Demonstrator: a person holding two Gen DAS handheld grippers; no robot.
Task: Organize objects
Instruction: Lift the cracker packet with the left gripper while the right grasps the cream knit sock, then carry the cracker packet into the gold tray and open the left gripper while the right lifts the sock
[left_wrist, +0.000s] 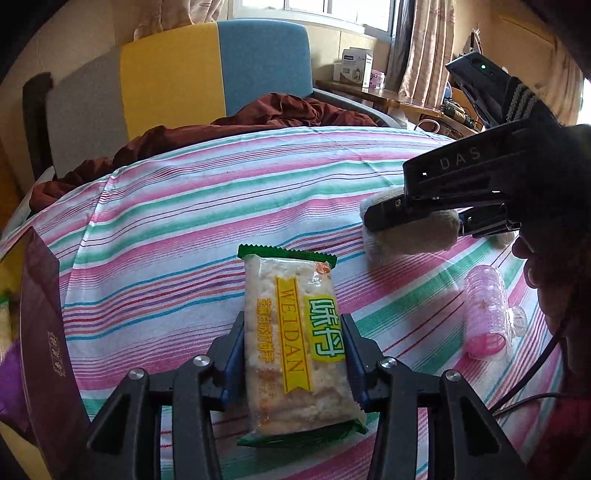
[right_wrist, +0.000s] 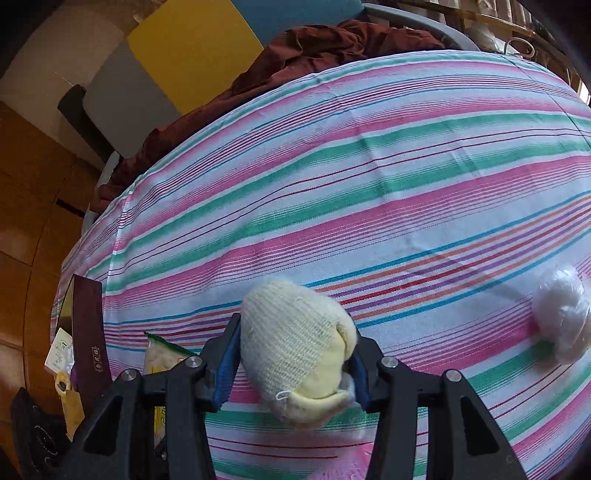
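both grippers were loaded, so the step in hand looked like carrying picked items to a sorting spot. the left gripper (left_wrist: 295, 354) had its jaws clamped on the cracker packet (left_wrist: 295, 343), which ran lengthwise between them above the striped bedsheet (left_wrist: 184, 206). the right gripper (right_wrist: 295, 358) had its jaws clamped on a rolled cream sock (right_wrist: 295, 347). a pink hair roller (left_wrist: 487, 314) lay to the right of the left jaws; a white plastic wad (right_wrist: 561, 314) lay right of the right jaws. a maroon box (left_wrist: 40, 325) stood left of both. next, each item likely needed lowering into its place before release.
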